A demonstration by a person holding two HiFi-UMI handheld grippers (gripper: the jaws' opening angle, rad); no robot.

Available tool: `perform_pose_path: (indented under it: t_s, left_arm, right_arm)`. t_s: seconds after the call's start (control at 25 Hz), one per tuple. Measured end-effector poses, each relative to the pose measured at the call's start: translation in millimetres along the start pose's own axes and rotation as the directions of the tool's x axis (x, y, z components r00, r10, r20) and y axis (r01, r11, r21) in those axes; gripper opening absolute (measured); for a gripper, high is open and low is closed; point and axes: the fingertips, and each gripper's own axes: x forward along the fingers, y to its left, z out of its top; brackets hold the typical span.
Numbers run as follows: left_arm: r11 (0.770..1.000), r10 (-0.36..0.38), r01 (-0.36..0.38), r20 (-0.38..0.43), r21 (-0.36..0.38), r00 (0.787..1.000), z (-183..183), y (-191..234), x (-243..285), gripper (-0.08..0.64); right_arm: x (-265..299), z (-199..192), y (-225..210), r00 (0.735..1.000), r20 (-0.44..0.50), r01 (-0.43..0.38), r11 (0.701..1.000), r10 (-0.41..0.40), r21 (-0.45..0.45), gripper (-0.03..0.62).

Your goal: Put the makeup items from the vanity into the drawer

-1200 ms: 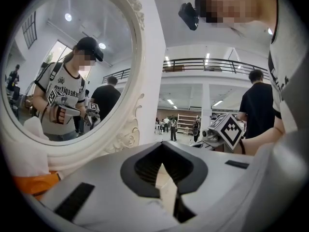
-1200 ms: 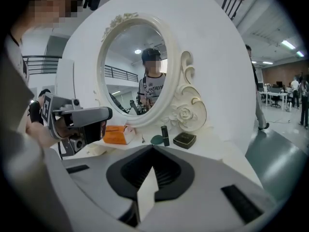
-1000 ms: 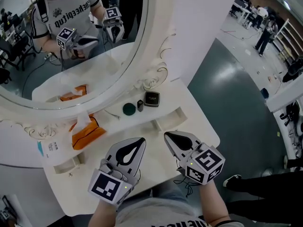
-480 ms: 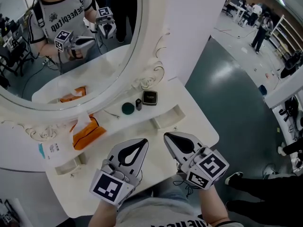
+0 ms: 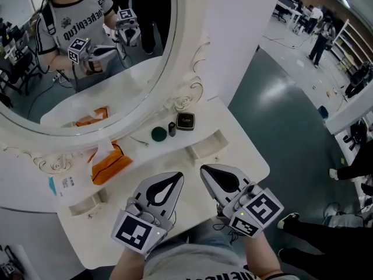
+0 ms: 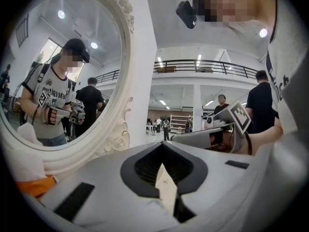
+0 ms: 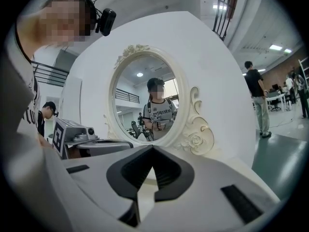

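Note:
Three makeup items sit on the vanity's raised shelf below the mirror: a round dark green compact (image 5: 158, 134), a small dark bottle (image 5: 172, 128) and a square black compact (image 5: 186, 121). My left gripper (image 5: 176, 174) hovers over the front of the white vanity top (image 5: 245, 156), shut and empty. Beside it the right gripper (image 5: 202, 169) is also shut with nothing in it. Both point towards the mirror, well short of the items. In the left gripper view the left gripper (image 6: 161, 144) has its jaws meeting. The right gripper (image 7: 153, 148) looks the same in its own view.
An oval mirror (image 5: 192, 69) in a carved white frame backs the vanity. An orange tissue pack (image 5: 108, 163) lies at the left. Small drawers (image 5: 205, 144) sit under the shelf at right and left (image 5: 81, 203). Grey floor lies to the right, with people far off.
The right gripper has lifted a little and its marker cube has drifted towards the lower right of the head view. The left gripper has hardly moved. Both stay shut.

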Motion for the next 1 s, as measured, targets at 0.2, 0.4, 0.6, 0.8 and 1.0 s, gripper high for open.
perform_pose_path:
  t_s: [0.2,0.4,0.6,0.8,1.0]
  left_arm:
    - [1.0,0.001,-0.001,0.003,0.002,1.0,1.0,-0.4,-1.6,0.014]
    - [1.0,0.0,0.0,0.004,-0.002,1.0,-0.8,-0.1,-2.1,0.014]
    - [1.0,-0.002,0.002,0.004,0.0,1.0,-0.5,-1.1,-3.1,0.014]
    - [1.0,0.001,-0.001,0.002,-0.004,1.0,-0.5,-1.3,-4.8,0.014]
    - [1.0,0.0,0.0,0.004,-0.004,1.0,1.3,-0.5,-6.1,0.014]
  right_arm:
    - [0.6,1.3,4.8,1.0,0.002,-0.011,1.0,0.011,-0.006,0.012]
    - [2.6,-1.4,8.1,1.0,-0.005,-0.019,1.0,0.019,-0.016,0.011]
    - [3.2,-1.3,10.6,1.0,-0.005,-0.024,1.0,0.024,-0.017,0.011]
    - [3.7,-0.7,12.4,1.0,-0.005,-0.025,0.999,0.025,-0.02,0.011]
    - [5.2,0.4,14.2,1.0,-0.01,-0.025,0.999,0.025,-0.022,0.011]
